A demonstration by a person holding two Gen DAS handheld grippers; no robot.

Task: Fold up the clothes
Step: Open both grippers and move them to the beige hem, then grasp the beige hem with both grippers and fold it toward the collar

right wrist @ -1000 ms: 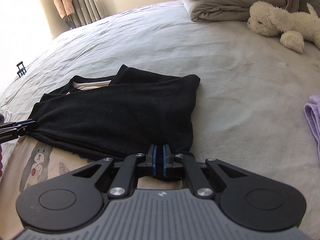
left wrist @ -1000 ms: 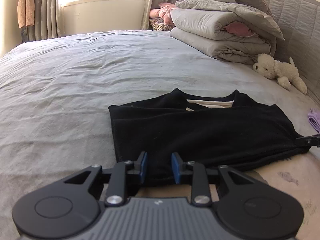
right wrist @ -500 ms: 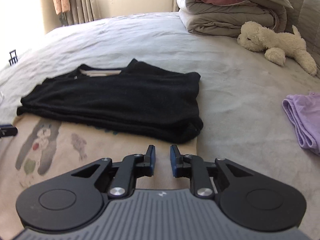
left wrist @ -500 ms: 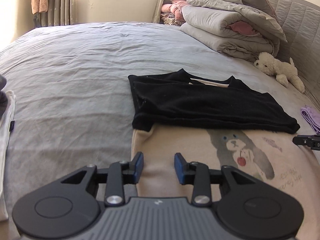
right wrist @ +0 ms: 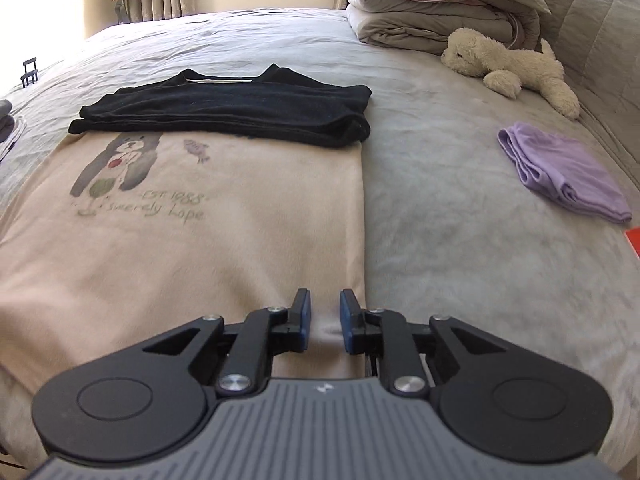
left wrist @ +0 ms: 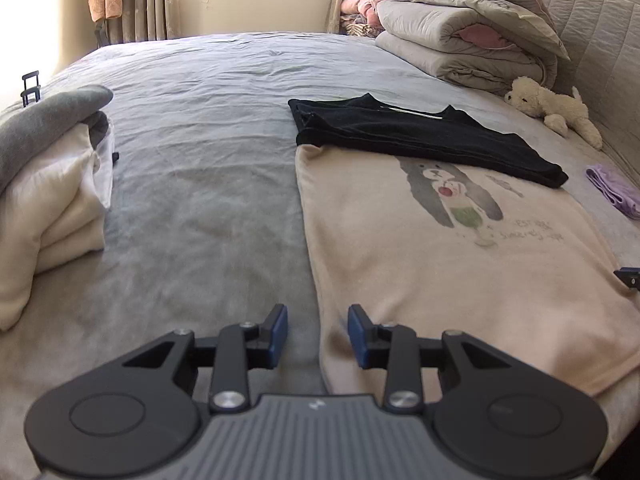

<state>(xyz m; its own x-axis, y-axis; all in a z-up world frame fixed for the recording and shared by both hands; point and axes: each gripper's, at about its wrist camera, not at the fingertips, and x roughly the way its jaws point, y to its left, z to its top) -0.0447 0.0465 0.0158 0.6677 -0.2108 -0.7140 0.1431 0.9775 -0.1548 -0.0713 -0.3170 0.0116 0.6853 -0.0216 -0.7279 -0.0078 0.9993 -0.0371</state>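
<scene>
A cream top with a bear print (left wrist: 440, 264) (right wrist: 168, 240) lies flat on the grey bed. Its black part (left wrist: 420, 136) (right wrist: 232, 108) is folded over at the far end. My left gripper (left wrist: 318, 330) is open, low over the near left edge of the cream cloth, straddling that edge with nothing held. My right gripper (right wrist: 323, 316) is open over the near right edge, with a small pucker of cream cloth between its pads. The right gripper's tip (left wrist: 630, 276) shows at the right border of the left wrist view.
A stack of folded white and grey clothes (left wrist: 48, 184) sits at the left. A folded lilac garment (right wrist: 560, 168) and a cream plush dog (right wrist: 508, 64) lie at the right. Rolled duvets (left wrist: 464, 40) and the padded headboard (left wrist: 592, 40) stand at the far end.
The right gripper let go of the black fold and opened. Both grippers pulled back from the black fold to the near edge of the cream cloth, and the fold now lies flat.
</scene>
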